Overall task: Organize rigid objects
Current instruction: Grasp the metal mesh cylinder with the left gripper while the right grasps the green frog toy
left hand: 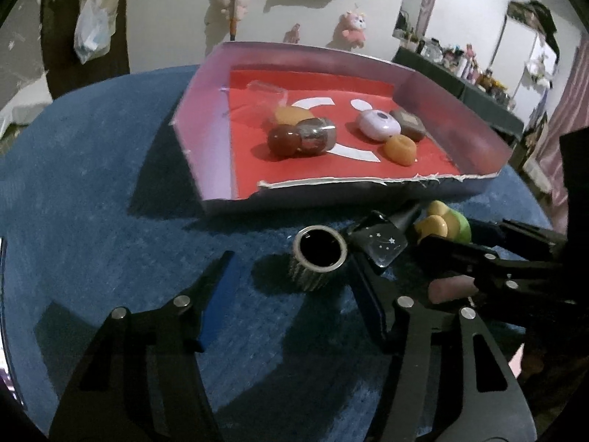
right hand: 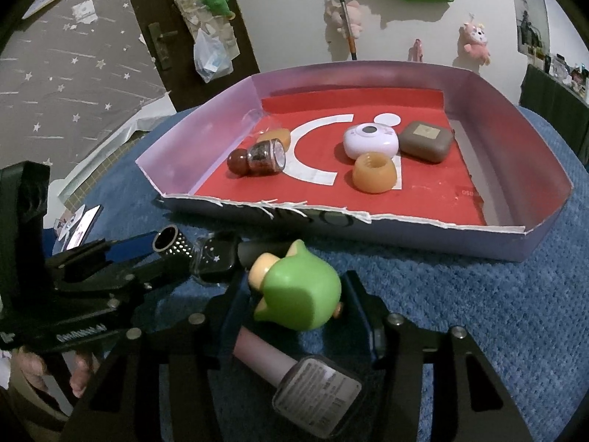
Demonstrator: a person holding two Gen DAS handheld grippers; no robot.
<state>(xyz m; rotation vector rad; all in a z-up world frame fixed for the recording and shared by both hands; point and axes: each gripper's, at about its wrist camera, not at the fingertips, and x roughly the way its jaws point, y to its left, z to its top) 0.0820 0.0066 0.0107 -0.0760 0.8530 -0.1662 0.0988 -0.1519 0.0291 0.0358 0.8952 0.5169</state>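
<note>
Jaws of the left gripper are standing partly open around a little silver tube. The tube is standing up on the blue table, near the front wall of the box, with its dark hole facing up. Blue cloth is showing between the tube and the left finger, so nothing is squeezing it. Just to the right of the tube, a black bottle with tiny stars is lying on its side, and its pointy black cap is pointing toward the box.

Next to that, the right gripper is closing in narrow on a green toy, and its two fingers are pressing on the toy's sides. The toy is sitting on the table in front of the box's front wall. A pink bottle is lying on the table under this gripper, closer to the camera than the toy.

Behind them all, the box is sitting on the table with its torn front edge facing us. On its red floor, near the left wall, an orange lump and a bottle with a brown ball top are lying together. Near the middle a white round case is touching an orange ring, and a brown square case is lying just to the right of them
</note>
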